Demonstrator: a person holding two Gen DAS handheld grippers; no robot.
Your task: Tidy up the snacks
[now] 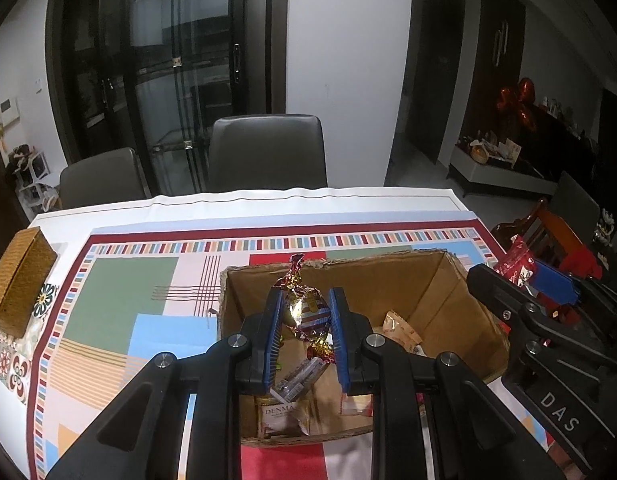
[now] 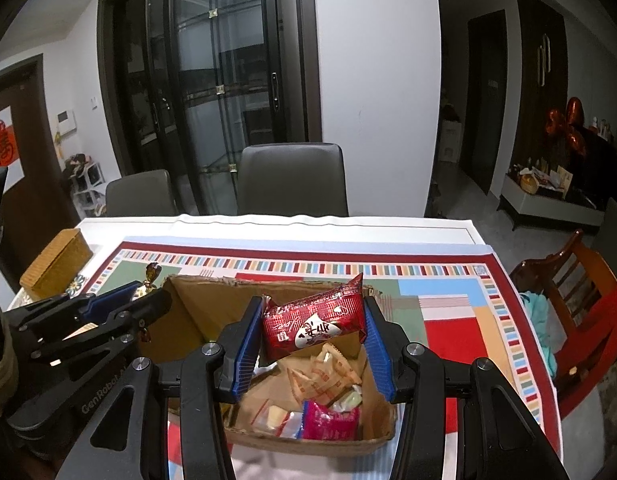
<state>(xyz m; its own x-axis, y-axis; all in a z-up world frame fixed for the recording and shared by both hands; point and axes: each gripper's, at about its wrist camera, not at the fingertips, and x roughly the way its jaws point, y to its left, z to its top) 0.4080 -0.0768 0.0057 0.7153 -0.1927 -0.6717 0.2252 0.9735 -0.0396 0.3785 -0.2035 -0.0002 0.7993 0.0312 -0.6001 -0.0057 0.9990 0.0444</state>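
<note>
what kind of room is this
Most likely a home dining room: a table under a patterned tablecloth, grey dining chairs pulled up to it, and tall glass sliding doors behind.

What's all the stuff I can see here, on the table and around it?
cardboard box: one, brown, open-topped, on the tablecloth.
loose snacks: several, orange, white and pink wrappers, on the box floor.
foil candy: one, gold and red twist wrapper, above the box.
red snack packet: one, red with white print, above the box.
wicker box: one, tan, at the table's left edge.
tablecloth: one, multicoloured blocks, covering the table.
grey chairs: two, behind the table.
wooden chair: one, orange-brown, right of the table.
left gripper: black with blue pads, shut on the foil candy.
right gripper: same colours, shut on the red snack packet.
</note>
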